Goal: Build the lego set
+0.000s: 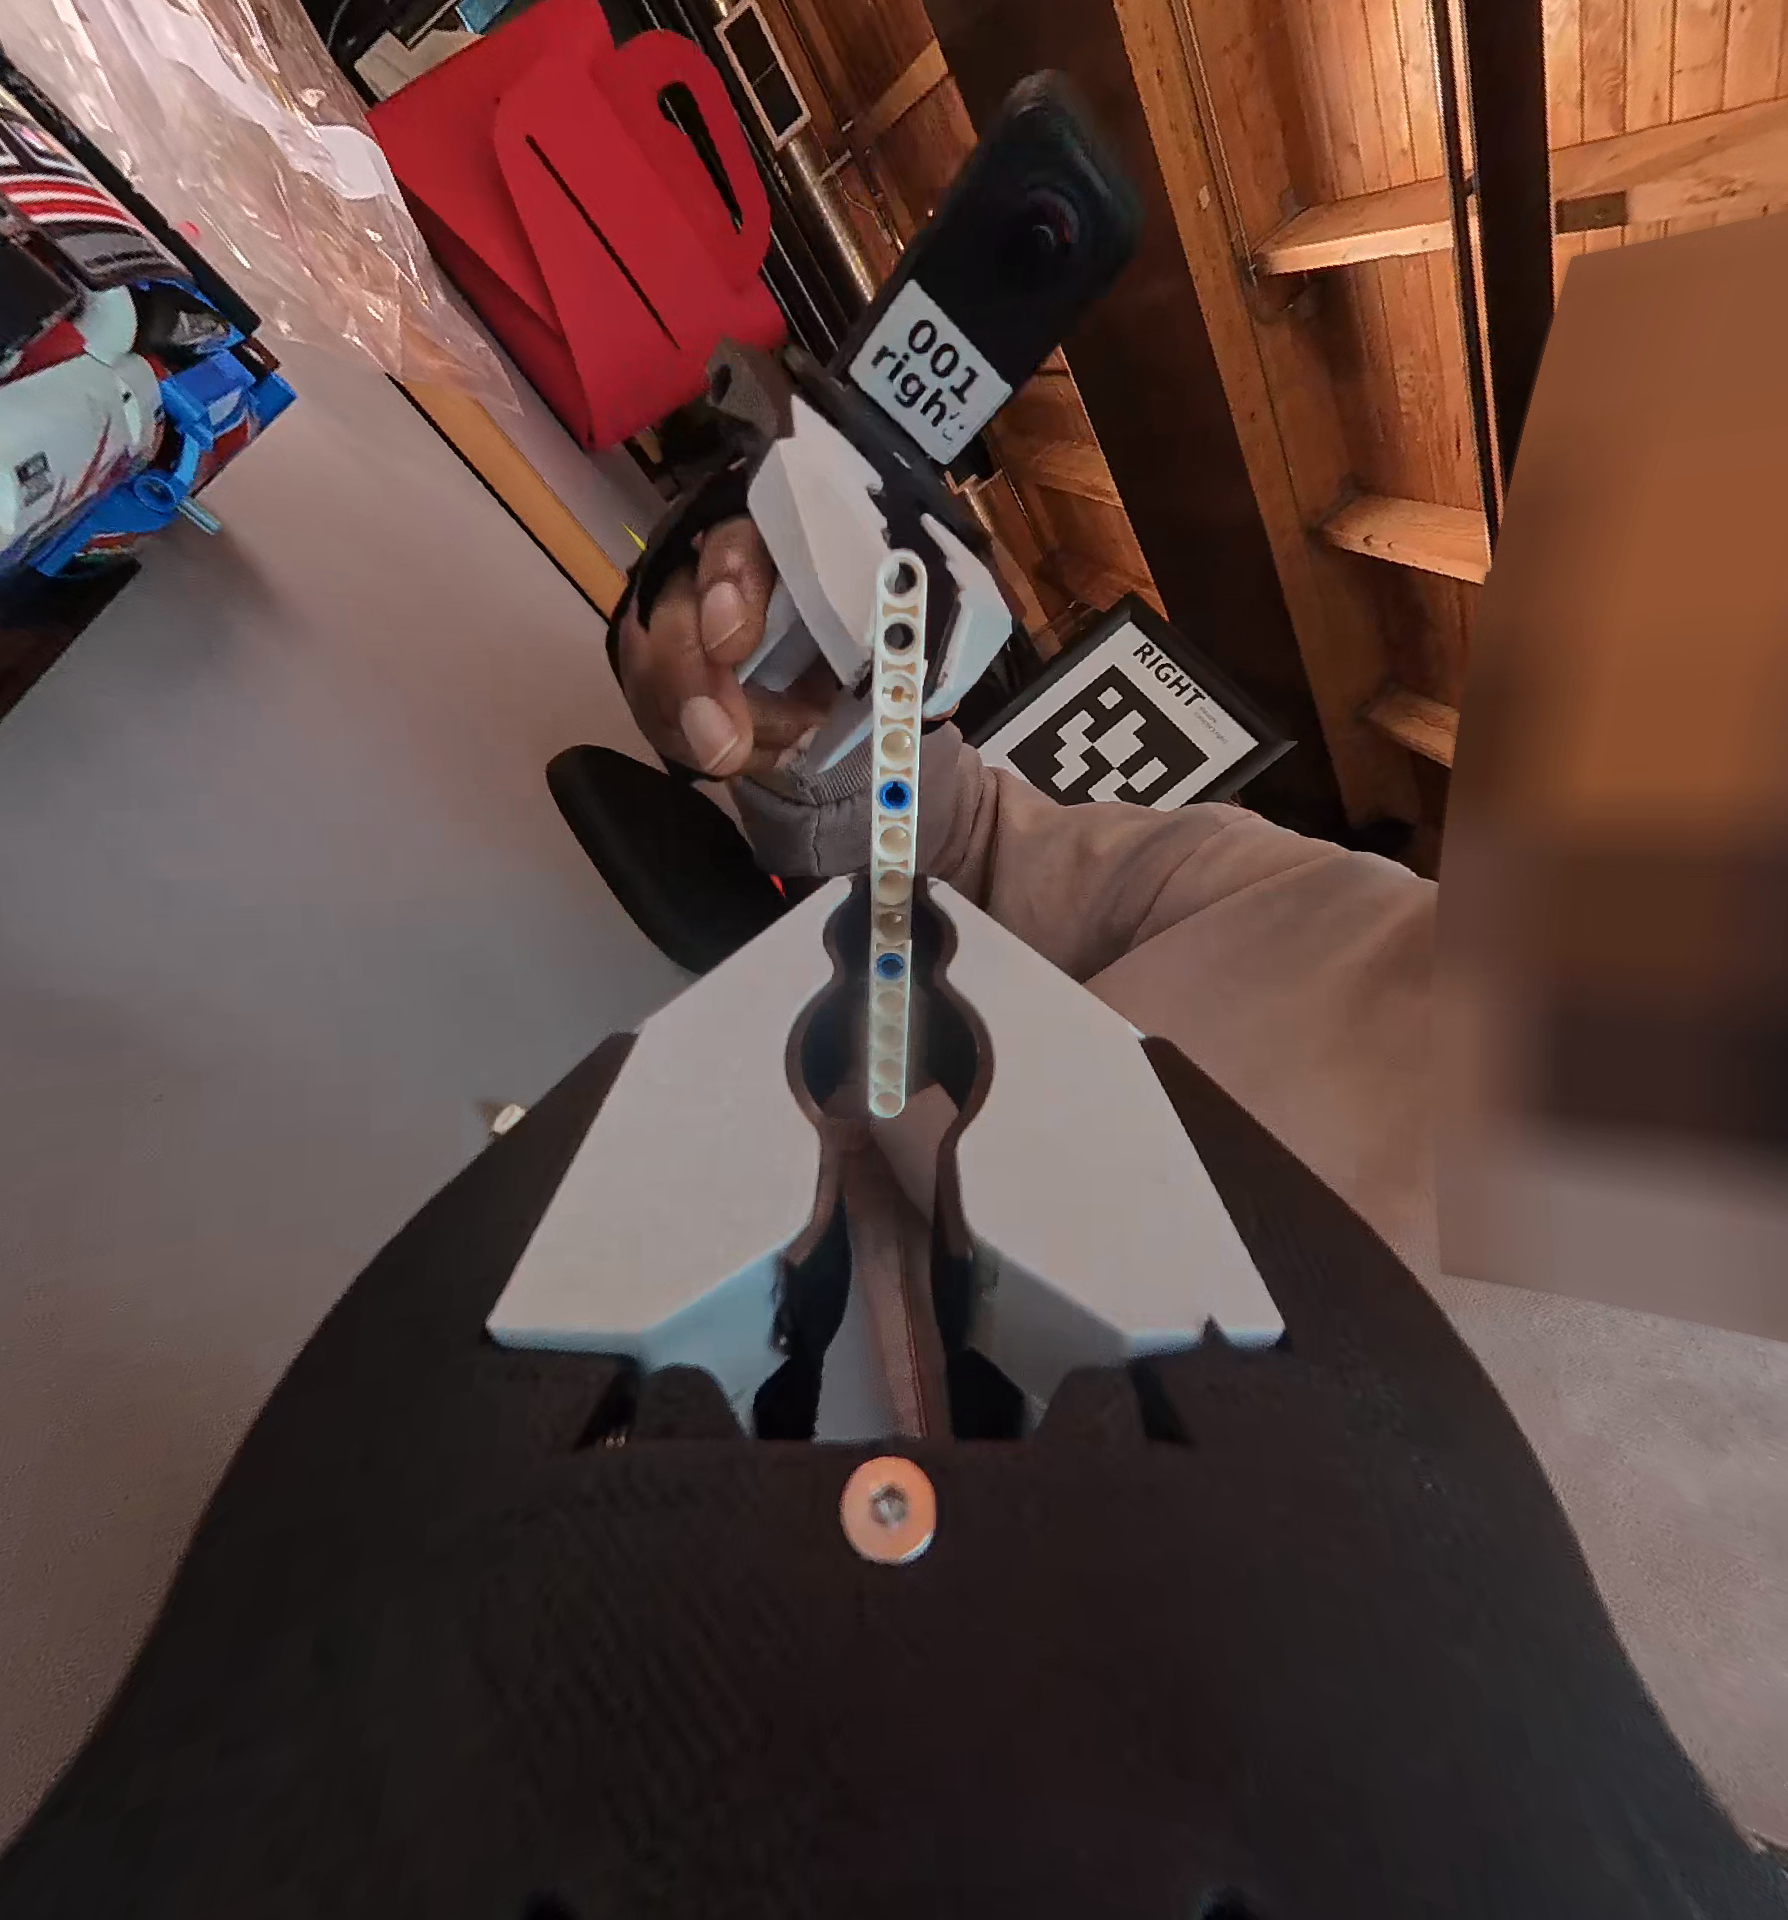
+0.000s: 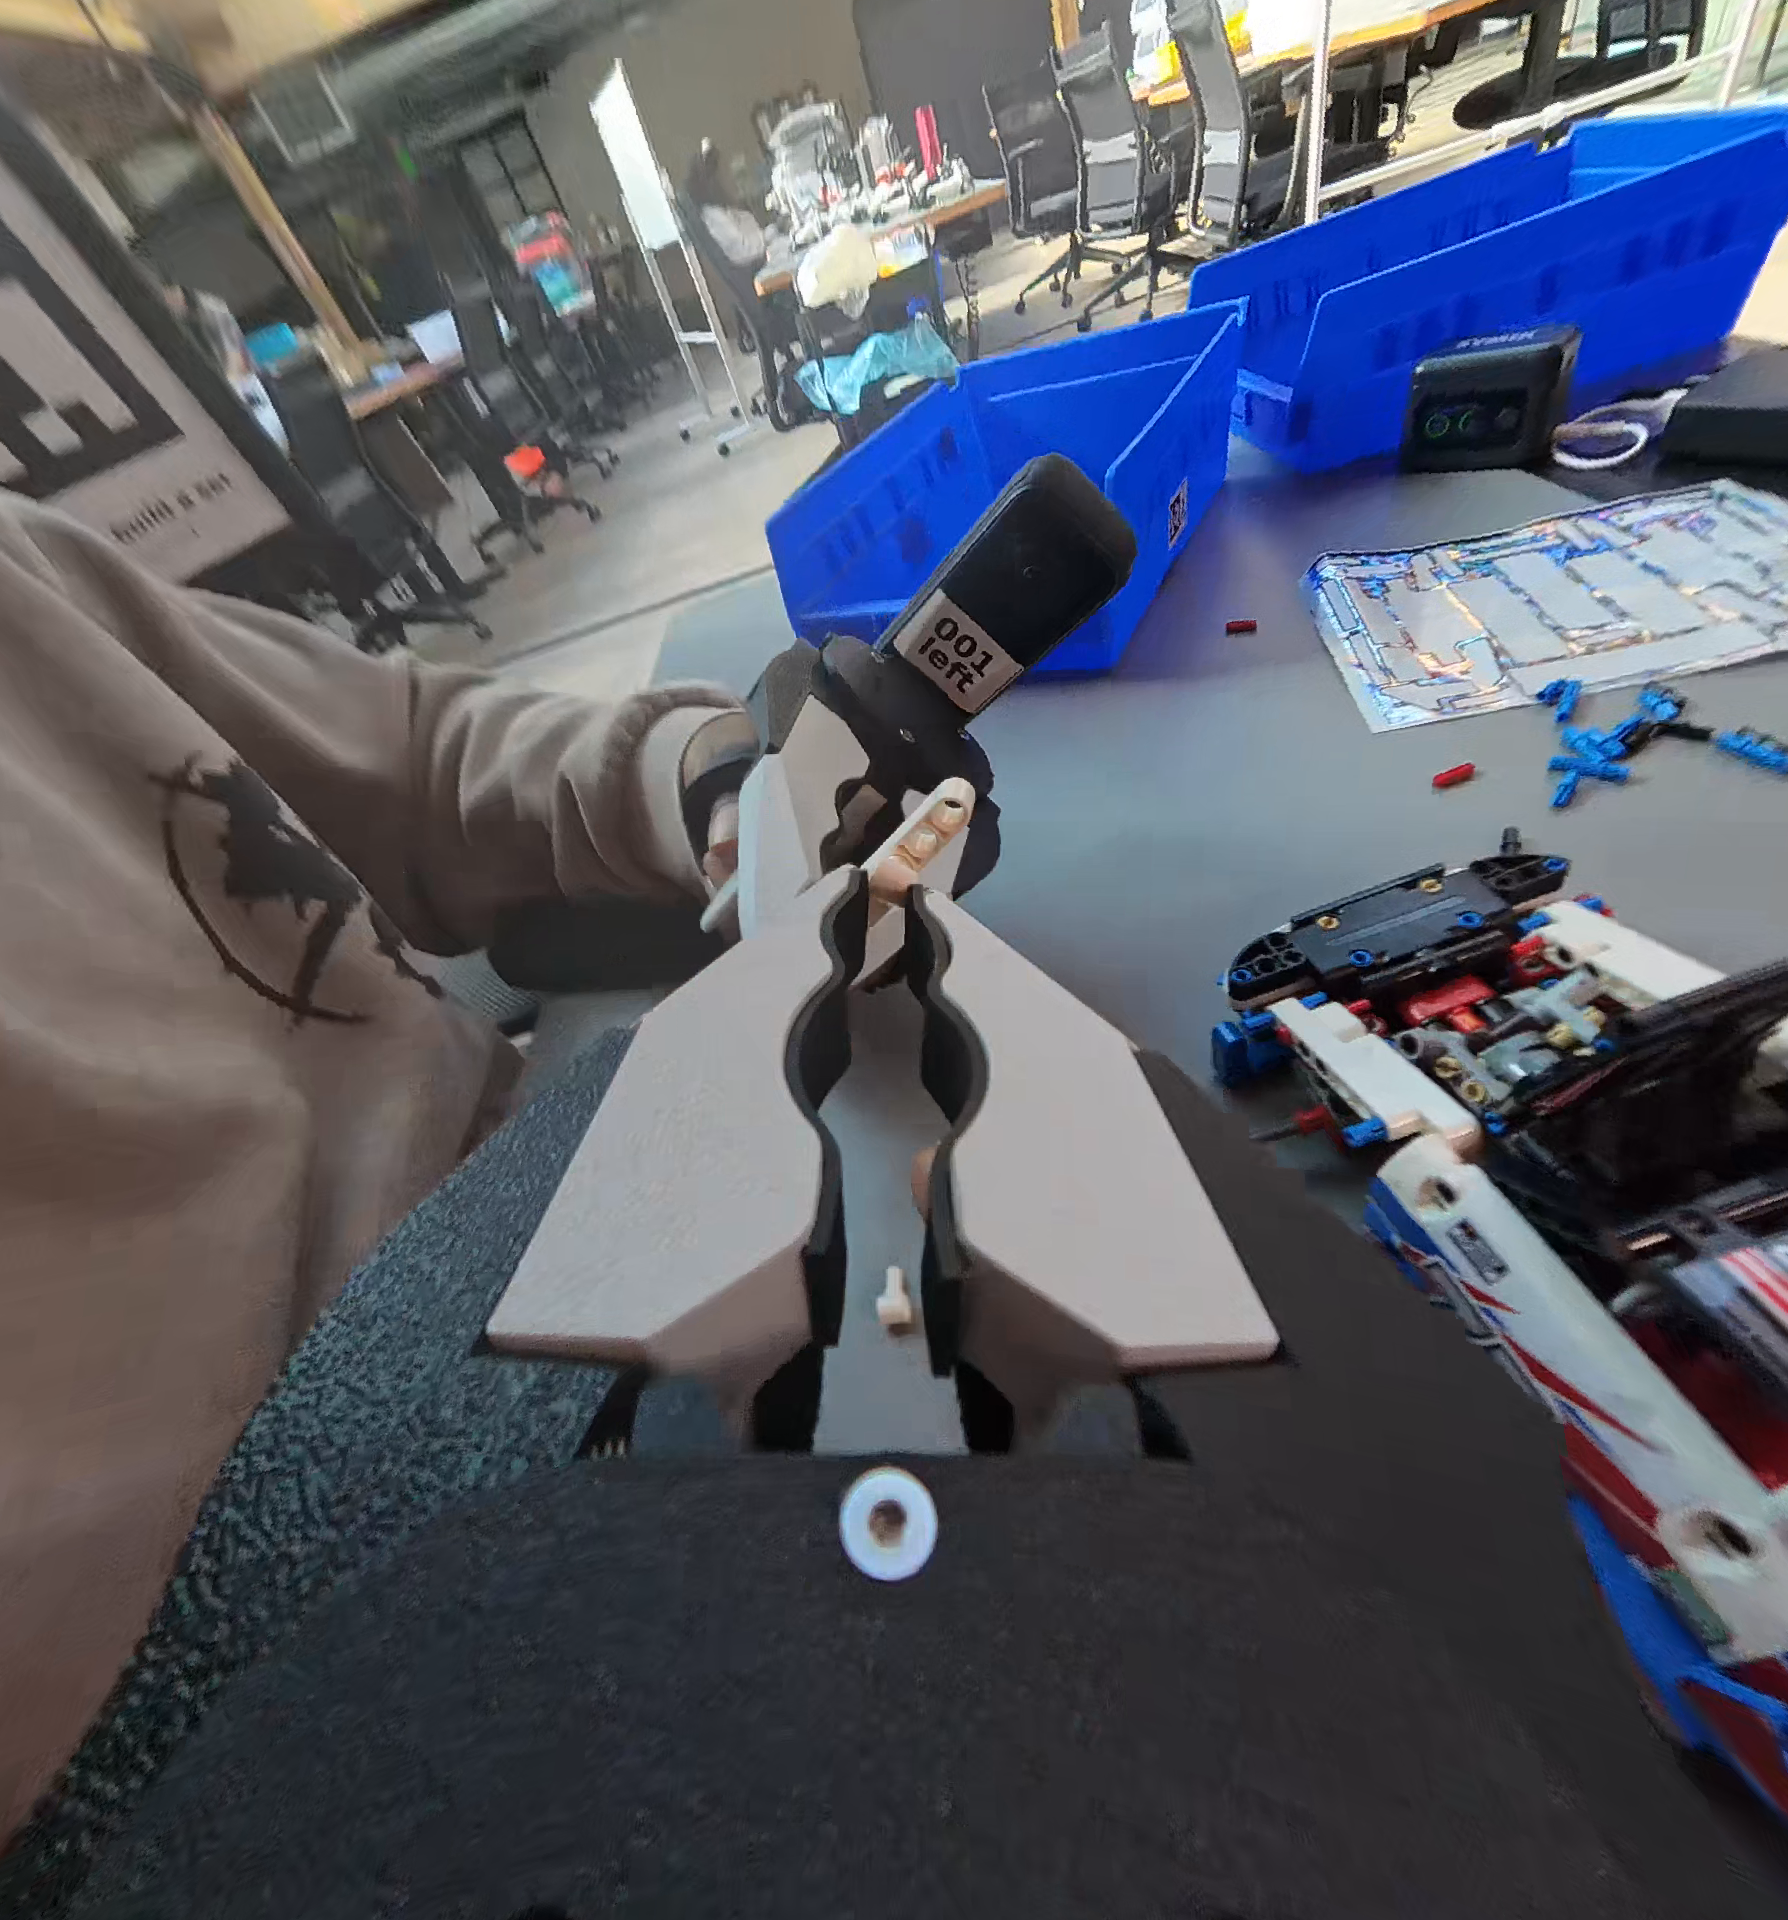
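Two grippers meet on one long white Technic beam (image 1: 892,831), held up above the grey table (image 2: 1181,769).

Left gripper (image 1: 890,914) has its fingers pressed together on the beam's lower half — two blue pins sit in its holes. Right gripper (image 2: 882,904) has its fingers slightly apart around the beam's other end; whether they touch it, I cannot tell. To the right lies the half-built white, blue and red Lego car (image 2: 1513,1122); farther off are loose blue pins (image 2: 1617,743), a sticker sheet (image 2: 1586,597) and blue bins (image 2: 1025,499).
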### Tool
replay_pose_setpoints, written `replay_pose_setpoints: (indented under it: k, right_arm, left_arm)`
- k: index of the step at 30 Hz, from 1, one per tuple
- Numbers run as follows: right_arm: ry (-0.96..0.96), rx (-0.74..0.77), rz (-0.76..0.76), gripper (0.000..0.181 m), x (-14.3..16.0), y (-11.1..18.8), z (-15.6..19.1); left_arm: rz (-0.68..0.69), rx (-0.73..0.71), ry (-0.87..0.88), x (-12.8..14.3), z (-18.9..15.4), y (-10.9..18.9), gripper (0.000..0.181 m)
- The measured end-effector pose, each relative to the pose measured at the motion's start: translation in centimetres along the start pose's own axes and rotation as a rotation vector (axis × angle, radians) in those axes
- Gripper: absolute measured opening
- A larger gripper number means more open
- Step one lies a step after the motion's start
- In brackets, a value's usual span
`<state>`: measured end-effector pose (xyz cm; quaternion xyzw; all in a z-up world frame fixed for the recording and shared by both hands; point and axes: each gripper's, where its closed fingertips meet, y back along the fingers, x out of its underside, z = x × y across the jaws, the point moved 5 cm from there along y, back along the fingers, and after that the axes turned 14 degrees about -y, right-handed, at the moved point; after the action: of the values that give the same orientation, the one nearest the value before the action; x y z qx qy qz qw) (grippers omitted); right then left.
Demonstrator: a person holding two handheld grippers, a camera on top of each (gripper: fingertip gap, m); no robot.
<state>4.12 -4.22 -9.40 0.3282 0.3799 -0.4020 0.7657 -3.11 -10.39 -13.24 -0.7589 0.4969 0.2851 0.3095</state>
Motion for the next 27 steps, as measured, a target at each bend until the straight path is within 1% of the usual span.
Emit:
replay_pose_setpoints:
  k: [5, 8, 11, 13, 15, 18, 21, 22, 25, 27]
  right_arm:
    - [0.344, 0.097, 0.074, 0.005, 0.2, 0.4, 1.1]
    - [0.505, 0.116, 0.060, 0.005, 0.1, 0.5, 2.1]
    - [0.598, 0.113, 0.015, 0.005, -0.2, 0.6, 3.4]
    - [0.638, 0.124, -0.019, 0.005, -0.2, 0.6, 3.9]
    - [0.596, 0.130, -0.037, 0.007, -0.2, 0.7, 4.0]
    - [0.398, 0.085, -0.059, 0.018, -0.2, 1.0, 3.8]
    - [0.153, -0.010, -0.118, 0.016, -0.2, 1.6, 3.5]
    - [0.082, 0.000, -0.140, 0.012, -0.3, 1.7, 2.9]
    - [-0.066, -0.037, -0.150, 0.013, 0.0, 1.7, 2.2]
    - [-0.130, -0.068, -0.146, 0.012, 0.1, 1.5, 2.1]
  left_arm:
    - [0.030, 0.005, 0.000, 0.5, -0.1, -0.4, 0.006]
    - [0.031, 0.001, -0.075, 0.4, -0.3, -0.5, 0.007]
    - [0.036, 0.007, -0.189, 0.2, -1.1, -0.7, 0.006]
    - [0.030, 0.013, -0.233, 0.0, -1.5, -0.7, 0.006]
    - [0.029, 0.006, -0.304, 0.0, -1.7, -0.7, 0.006]
    - [0.020, -0.033, -0.399, -0.2, -1.8, -0.8, 0.005]
    - [0.028, -0.085, -0.450, -0.3, -1.5, -0.6, 0.005]
    - [0.031, -0.092, -0.458, -0.3, -1.5, -0.5, 0.005]
    - [0.043, -0.106, -0.467, -0.1, -1.2, -0.7, 0.005]
    - [0.055, -0.111, -0.474, 0.1, -1.1, -0.9, 0.005]
